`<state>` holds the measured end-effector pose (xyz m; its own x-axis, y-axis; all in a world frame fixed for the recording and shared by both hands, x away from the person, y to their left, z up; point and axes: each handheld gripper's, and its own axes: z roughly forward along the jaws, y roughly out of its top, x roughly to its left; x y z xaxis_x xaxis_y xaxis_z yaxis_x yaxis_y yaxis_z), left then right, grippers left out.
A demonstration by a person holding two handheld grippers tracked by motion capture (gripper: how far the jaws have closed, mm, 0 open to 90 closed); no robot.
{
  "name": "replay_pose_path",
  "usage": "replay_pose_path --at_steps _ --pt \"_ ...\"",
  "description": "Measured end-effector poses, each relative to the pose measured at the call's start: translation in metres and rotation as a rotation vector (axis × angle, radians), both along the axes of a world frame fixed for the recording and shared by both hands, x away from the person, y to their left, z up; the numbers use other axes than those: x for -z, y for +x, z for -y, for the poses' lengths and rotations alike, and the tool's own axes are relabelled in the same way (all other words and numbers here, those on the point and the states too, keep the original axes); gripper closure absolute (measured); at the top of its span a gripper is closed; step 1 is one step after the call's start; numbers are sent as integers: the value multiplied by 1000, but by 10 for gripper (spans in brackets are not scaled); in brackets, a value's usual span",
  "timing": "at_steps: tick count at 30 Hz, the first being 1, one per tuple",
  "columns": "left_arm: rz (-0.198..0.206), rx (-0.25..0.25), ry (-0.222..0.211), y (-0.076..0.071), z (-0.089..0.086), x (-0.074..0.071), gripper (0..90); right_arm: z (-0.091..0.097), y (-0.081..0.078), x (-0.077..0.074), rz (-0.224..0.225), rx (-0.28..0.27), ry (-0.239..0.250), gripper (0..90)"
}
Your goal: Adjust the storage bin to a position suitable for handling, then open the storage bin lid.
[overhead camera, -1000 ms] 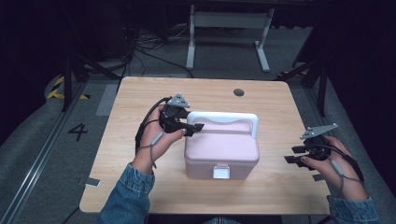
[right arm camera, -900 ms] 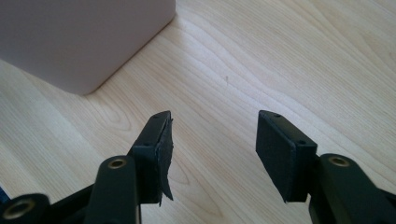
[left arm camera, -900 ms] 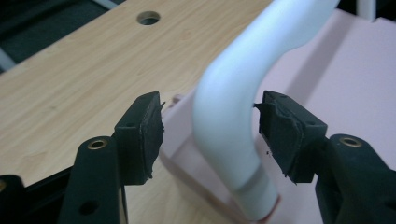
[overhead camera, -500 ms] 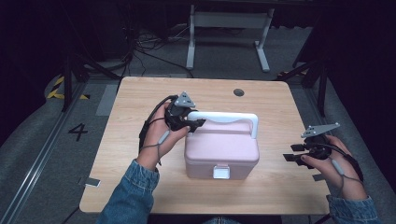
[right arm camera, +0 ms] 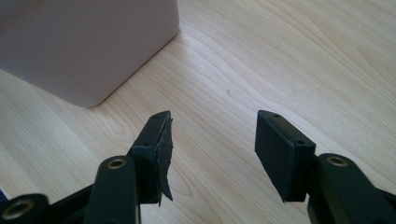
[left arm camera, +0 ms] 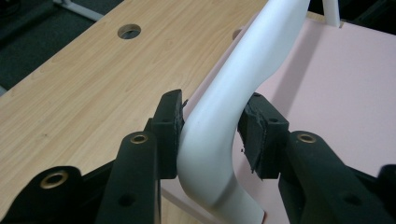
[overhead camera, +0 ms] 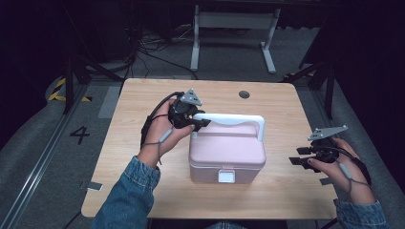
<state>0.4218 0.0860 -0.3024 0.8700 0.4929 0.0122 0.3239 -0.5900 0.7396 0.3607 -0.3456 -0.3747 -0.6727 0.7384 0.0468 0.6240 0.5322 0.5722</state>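
Closing on the white handle (left arm camera: 219, 126) at its left bend, the left tool (overhead camera: 197, 123) has just clamped it between both pads. The stiff, smooth plastic may slip. The pink box (overhead camera: 227, 155) sits mid-counter (overhead camera: 129, 143), probably light; lifting off-centre would tilt it. The right tool (overhead camera: 302, 156) rests released near the counter's right edge.

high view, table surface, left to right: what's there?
left gripper shut on the white handle → pink box → right gripper, open, over the table
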Motion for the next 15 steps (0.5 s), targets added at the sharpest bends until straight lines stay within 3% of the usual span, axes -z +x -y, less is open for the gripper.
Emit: replay_pose_path --at_steps 6,15 --pt "2 -5 -15 3 0 -7 622 -4 0 0 -8 -30 34 481" --pt "5 -14 -28 6 -1 -17 621 -7 -1 -2 1 -42 38 483"
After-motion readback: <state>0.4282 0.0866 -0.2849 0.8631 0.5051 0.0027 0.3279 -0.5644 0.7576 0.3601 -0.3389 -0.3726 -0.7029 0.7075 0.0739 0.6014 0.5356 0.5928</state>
